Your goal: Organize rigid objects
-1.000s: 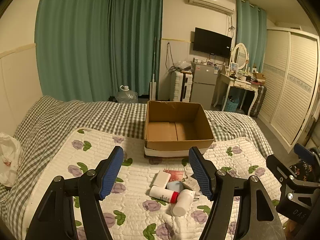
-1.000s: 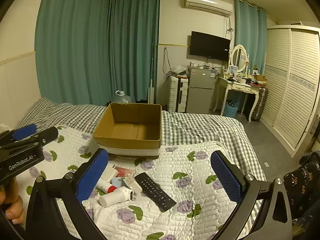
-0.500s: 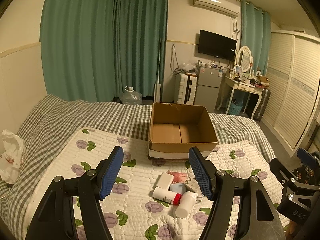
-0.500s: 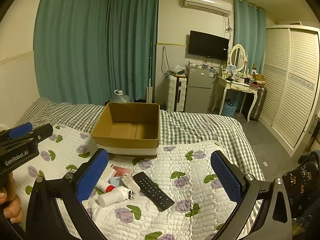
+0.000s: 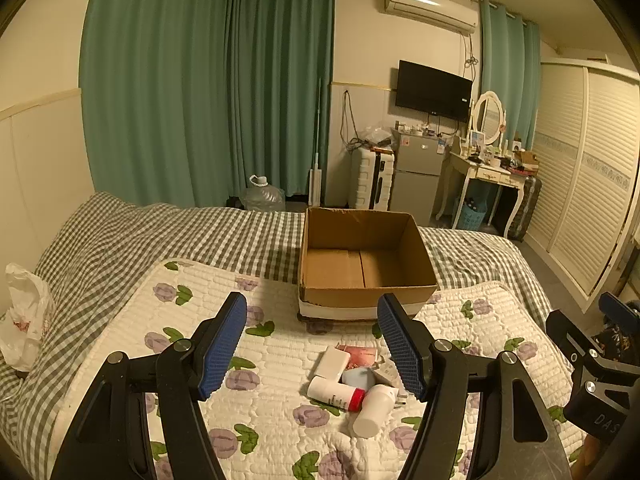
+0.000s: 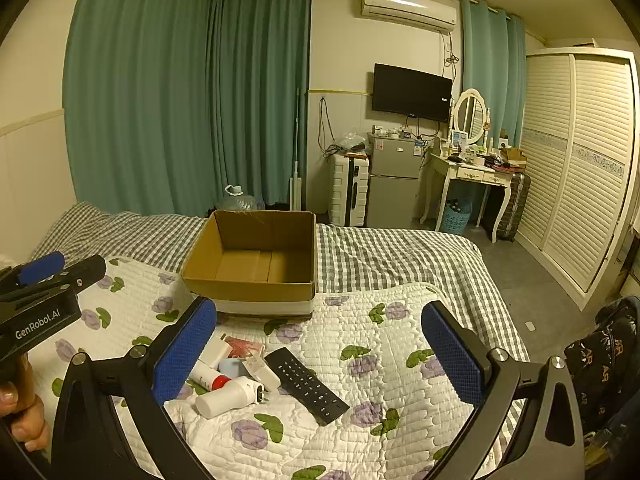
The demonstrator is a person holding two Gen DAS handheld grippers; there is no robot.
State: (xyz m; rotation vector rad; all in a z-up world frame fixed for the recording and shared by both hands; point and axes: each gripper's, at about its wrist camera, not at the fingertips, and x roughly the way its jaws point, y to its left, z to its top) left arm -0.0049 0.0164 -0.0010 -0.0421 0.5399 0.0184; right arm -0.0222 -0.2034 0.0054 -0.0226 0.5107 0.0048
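— On the bed (image 5: pixel 120 248), just this side of the cardboard box (image 5: pixel 366 256), what is lying there?

— A small pile on the flowered quilt (image 6: pixel 360 360). Nearest the box is a red packet (image 6: pixel 244 347) beside a white bar-shaped thing (image 5: pixel 332 362). Further from the box lie a white tube with a red cap (image 5: pixel 336 392), a pale blue thing (image 5: pixel 359 378) and a white bottle (image 6: pixel 226 398) on its side. A black remote (image 6: pixel 306 386) rests at the pile's right edge, all of them close together or touching.

— And the box itself?

— Open-topped, with nothing visible inside, standing where the quilt meets the checked sheet.

— How are the grippers?

— The left gripper (image 5: pixel 312 344) has its jaws spread wide with nothing held, above the quilt short of the box. The right gripper (image 6: pixel 318 354) is likewise wide apart and holds nothing, over the pile and the quilt to the right of it.

— Anything else?

— A hand (image 6: pixel 24 412) grips the left tool's handle, and a white plastic bag (image 5: pixel 24 320) sits far left of the box.
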